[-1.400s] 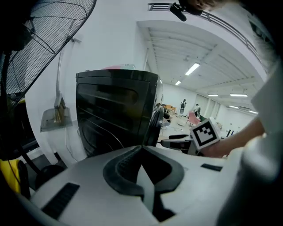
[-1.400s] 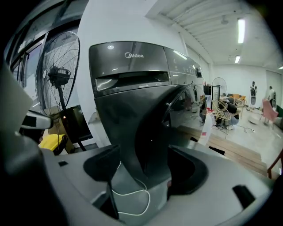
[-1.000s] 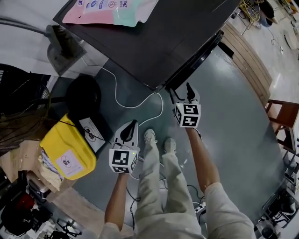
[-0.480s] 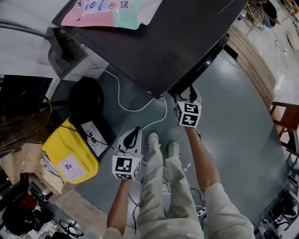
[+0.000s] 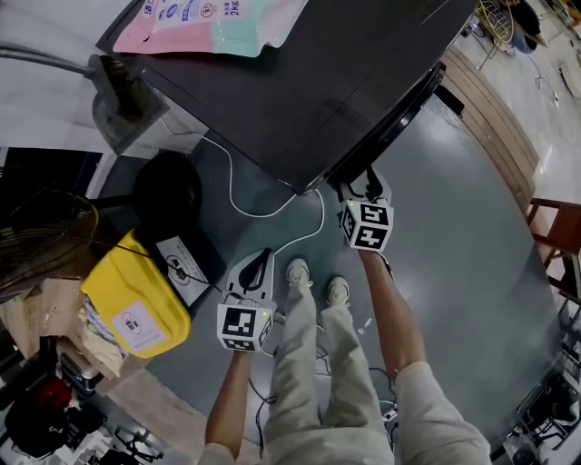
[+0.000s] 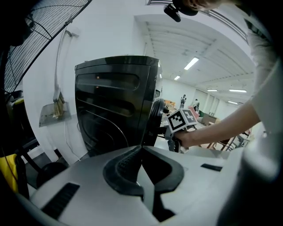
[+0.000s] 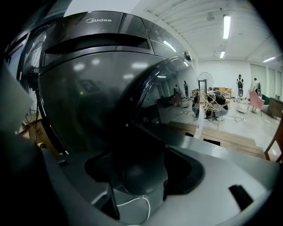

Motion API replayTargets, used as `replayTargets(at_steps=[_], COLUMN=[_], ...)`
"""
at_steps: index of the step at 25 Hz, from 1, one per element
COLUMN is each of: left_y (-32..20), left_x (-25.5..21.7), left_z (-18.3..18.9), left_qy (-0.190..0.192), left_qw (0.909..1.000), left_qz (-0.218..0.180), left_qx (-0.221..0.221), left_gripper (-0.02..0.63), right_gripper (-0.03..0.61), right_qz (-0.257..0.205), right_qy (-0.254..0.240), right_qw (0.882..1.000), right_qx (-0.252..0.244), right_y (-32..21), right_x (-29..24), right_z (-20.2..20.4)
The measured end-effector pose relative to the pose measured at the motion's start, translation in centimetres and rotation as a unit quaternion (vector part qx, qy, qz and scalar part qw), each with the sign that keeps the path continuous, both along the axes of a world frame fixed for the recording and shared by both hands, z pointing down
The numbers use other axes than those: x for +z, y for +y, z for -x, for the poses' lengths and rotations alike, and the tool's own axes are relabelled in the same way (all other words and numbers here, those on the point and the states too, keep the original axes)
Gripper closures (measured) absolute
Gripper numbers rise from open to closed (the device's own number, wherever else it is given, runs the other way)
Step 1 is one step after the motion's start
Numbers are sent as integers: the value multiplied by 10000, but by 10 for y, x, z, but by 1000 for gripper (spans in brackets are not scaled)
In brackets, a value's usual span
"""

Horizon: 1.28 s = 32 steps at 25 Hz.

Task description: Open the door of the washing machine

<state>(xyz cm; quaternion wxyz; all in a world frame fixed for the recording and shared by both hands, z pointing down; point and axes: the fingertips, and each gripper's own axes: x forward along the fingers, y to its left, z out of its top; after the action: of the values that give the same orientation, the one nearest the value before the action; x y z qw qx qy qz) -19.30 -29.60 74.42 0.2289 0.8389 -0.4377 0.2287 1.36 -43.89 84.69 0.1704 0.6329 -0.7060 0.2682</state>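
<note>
room: a big white hall is showing behind the machine, with ceiling strip lights (image 7: pixel 227 20) glowing at 12 o'clock in the right gripper view.
floor (image 5: pixel 454 236): grey-green and smooth, filling the head view from centre to 4 o'clock; the person is standing on it at 6 o'clock.
washing machine (image 5: pixel 309 82): its dark top is sitting at 12 o'clock in the head view.
wooden platform (image 5: pixel 481 104): running along the floor at 2 o'clock.
door (image 5: pixel 392 118): hanging on the machine's front at 1 o'clock, its lower edge reaching the right gripper.
yellow bin (image 5: pixel 136 304): lying at 8 o'clock.
detergent bag (image 5: pixel 213 20): resting on the machine's top at 11 o'clock.
white cable (image 5: pixel 272 211): trailing across the floor near centre.
right gripper (image 5: pixel 361 184): its jaws are clamping the door's dark edge, a slim gap showing floor beneath.
left gripper (image 5: pixel 259 261): hanging at 7 o'clock well apart from the machine, jaws pressing together on nothing.
</note>
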Motion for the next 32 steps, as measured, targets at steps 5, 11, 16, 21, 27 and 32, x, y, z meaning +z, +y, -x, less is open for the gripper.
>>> replayTargets(at_steps=[5, 11, 16, 21, 27, 32], left_y=[1, 2, 1, 1, 9, 21], left_x=[-1, -2, -5, -6, -9, -9], left_z=[-7, -17, -22, -31, -72, -109], left_qy=[7, 31, 24, 68, 195, 243], left_qw=[10000, 10000, 9999, 9998, 9987, 9964], left_qz=[-8, -28, -69, -107, -155, -178], left_qx=[41, 90, 121, 175, 455, 793], left_gripper=[606, 606, 606, 606, 606, 606], right_gripper=[278, 276, 278, 301, 327, 371], right_qz=[9, 11, 92, 129, 145, 98], right_qy=[-121, -244, -269, -348, -257, -59], right_qw=[9999, 9995, 9993, 9989, 9983, 9992], right_qx=[-84, -193, -248, -292, -504, -393], right_y=[0, 2, 5, 29, 60, 82], right_x=[-2, -2, -1, 2, 1, 0], right_z=[0, 1, -2, -25, -57, -89])
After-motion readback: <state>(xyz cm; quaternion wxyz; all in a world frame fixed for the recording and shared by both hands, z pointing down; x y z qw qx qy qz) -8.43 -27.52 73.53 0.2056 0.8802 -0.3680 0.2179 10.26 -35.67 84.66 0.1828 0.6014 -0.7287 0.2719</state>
